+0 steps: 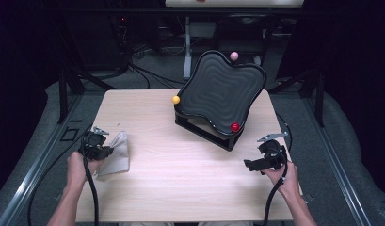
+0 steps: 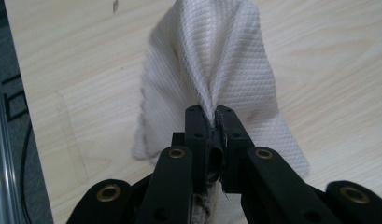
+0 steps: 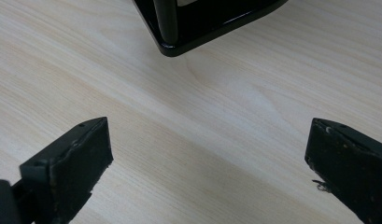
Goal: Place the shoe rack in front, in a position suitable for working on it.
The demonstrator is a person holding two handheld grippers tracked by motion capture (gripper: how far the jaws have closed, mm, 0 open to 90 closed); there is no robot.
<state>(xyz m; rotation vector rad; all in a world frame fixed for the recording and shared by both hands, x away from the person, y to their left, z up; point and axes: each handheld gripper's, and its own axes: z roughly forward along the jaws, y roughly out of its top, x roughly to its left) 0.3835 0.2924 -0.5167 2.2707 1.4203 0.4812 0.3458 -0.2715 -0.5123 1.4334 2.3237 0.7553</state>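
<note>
A white ribbed cloth (image 1: 116, 153) lies crumpled near the table's left edge. My left gripper (image 1: 104, 151) is shut on a pinched fold of it; in the left gripper view the cloth (image 2: 216, 65) fans out from between the jaws of the left gripper (image 2: 212, 116). Near the right front of the table my right gripper (image 1: 248, 165) stands open over bare wood. Its jaws are wide apart in the right gripper view (image 3: 207, 154), with nothing between them. A black wavy tray (image 1: 206, 106) tilts on a black stand (image 3: 179, 28) at mid-table.
Three balls sit on the tray's rim: pink ball (image 1: 234, 56) at the top, yellow ball (image 1: 176, 99) at the left, red ball (image 1: 235, 126) at the lower edge. Cables and a table leg lie on the floor beyond the light wood table (image 1: 180, 179).
</note>
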